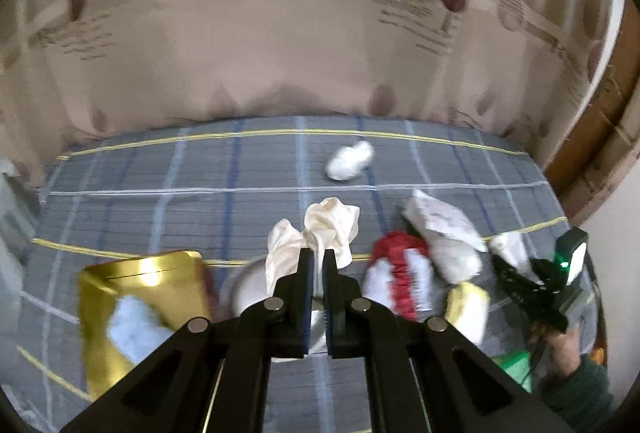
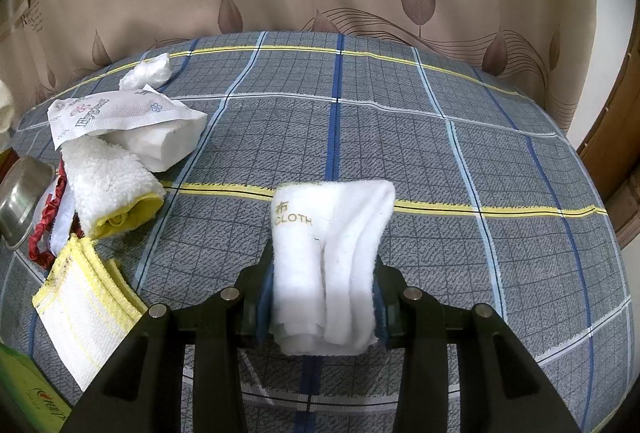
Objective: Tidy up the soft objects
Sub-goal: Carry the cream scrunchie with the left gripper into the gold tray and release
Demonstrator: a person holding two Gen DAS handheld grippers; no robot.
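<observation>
Clamping a cream cloth [image 1: 320, 233], the left hand-held gripper [image 1: 318, 261] carries it above the bed [image 1: 160, 169]; the right hand-held gripper [image 2: 324, 297] pinches a folded white towel [image 2: 332, 253] mid-bed. Both probably need setting beside the pile [image 2: 108, 169] near the left edge.

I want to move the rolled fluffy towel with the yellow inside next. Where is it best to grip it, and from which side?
Probably grip the fluffy towel roll across its middle, coming from above. It lies flat on the checked cover, its long sides show free, and its yellow open end looks loose and might unroll.
</observation>
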